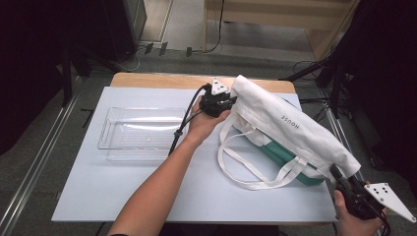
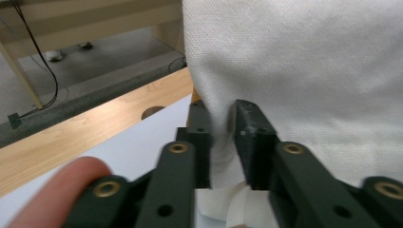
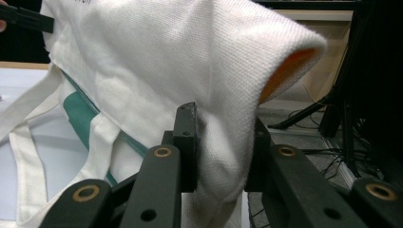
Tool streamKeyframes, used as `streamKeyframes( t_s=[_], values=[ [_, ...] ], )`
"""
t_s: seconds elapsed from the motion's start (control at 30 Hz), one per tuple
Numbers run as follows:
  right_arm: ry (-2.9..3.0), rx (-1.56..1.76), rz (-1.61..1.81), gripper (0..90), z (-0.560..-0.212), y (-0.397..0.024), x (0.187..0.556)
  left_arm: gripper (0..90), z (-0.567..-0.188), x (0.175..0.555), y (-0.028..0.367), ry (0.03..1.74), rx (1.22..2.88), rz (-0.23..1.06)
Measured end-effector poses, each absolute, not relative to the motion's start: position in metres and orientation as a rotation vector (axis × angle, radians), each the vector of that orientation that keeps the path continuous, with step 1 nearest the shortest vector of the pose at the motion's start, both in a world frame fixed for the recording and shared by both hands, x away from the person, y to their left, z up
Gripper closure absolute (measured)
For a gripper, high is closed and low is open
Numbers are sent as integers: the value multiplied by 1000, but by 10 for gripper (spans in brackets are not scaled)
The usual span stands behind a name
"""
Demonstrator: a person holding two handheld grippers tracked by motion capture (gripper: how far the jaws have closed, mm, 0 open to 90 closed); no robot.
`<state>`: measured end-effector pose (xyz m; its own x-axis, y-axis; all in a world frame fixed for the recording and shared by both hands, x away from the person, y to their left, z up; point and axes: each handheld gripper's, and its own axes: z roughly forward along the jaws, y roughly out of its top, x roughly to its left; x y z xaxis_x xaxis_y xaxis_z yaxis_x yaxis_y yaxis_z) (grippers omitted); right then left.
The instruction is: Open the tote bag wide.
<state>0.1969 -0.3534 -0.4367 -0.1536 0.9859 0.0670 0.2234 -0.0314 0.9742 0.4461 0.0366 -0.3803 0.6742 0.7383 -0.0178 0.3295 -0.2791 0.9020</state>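
Between the jaws of the left gripper sits a fold of the white bag, and the jaws are pinched shut on that cloth. The jaws of the right gripper are also closed on the bag, at its other corner, near the front right edge of the surface. Each gripper holds one end, so the cloth hangs stretched between them like a little tent. That looks like a way to lift the top layer and open the bag up. Under the raised cloth lies a green thing, partly covered, and it rests on the surface. The bag's long handles lie loose on the surface in front. To the left, well apart from the bag, stands a clear plastic tray. It may be the place where things go.
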Motion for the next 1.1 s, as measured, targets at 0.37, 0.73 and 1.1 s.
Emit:
streamKeyframes(
  t_s=[0.37, 0.73, 1.1],
  values=[
    [1458, 1348, 1264, 750, -436, -353, 197, 898, -371, 432, 49, 805, 1857, 476],
    [1397, 1387, 1315, 764, -429, -350, 202, 900, -358, 396, 81, 783, 1793, 431],
    [1398, 1380, 1328, 767, -420, -336, 222, 900, -338, 356, 120, 752, 1737, 443]
  ],
)
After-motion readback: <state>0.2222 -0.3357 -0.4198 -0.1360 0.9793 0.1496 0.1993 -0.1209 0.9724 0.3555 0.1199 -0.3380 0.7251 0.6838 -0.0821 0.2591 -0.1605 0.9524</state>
